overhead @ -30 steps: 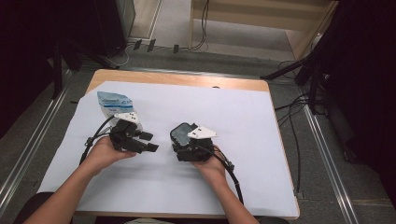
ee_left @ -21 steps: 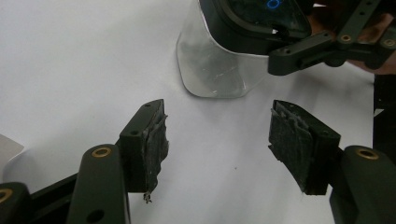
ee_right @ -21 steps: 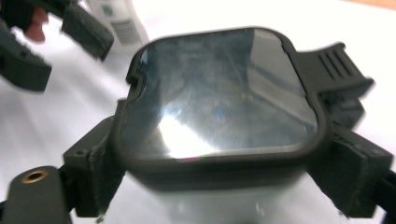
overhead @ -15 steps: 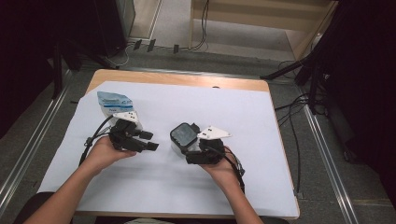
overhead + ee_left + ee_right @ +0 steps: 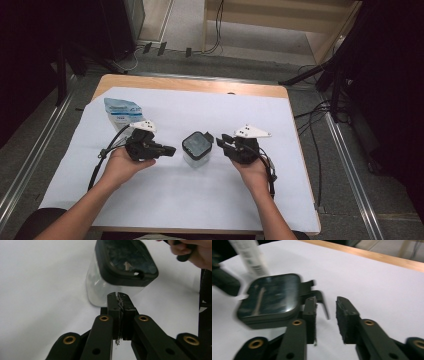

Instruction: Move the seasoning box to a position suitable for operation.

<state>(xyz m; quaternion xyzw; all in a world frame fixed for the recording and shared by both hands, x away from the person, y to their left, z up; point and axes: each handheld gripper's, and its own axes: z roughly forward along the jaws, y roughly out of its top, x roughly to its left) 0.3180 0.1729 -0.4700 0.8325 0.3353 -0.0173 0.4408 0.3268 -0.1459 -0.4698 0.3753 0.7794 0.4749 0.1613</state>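
Note:
A clear square container (image 5: 195,149) with a dark lid stands on the white sheet between my two grippers. To its left, my left gripper (image 5: 169,149) points at it and has just closed, jaws pressed together on nothing. In the left gripper view the shut tips (image 5: 118,299) hang just short of the container (image 5: 117,272). My right gripper (image 5: 221,142) sits off the container's right side. Its jaws have just been closing, with a gap left and nothing between them. In the right gripper view its gap (image 5: 325,308) lies beside the lidded container (image 5: 270,298).
A blue and white packet (image 5: 121,112) lies on the white sheet (image 5: 210,200) at the back left, behind my left hand; the right gripper view shows it as a blurred packet (image 5: 249,258). The wooden table edge (image 5: 190,84) runs along the far side. Cables trail from both grippers.
My right gripper has drawn back to the right, away from the container, and its jaws have narrowed. The left gripper stayed in place and its jaws closed. The container kept its spot.

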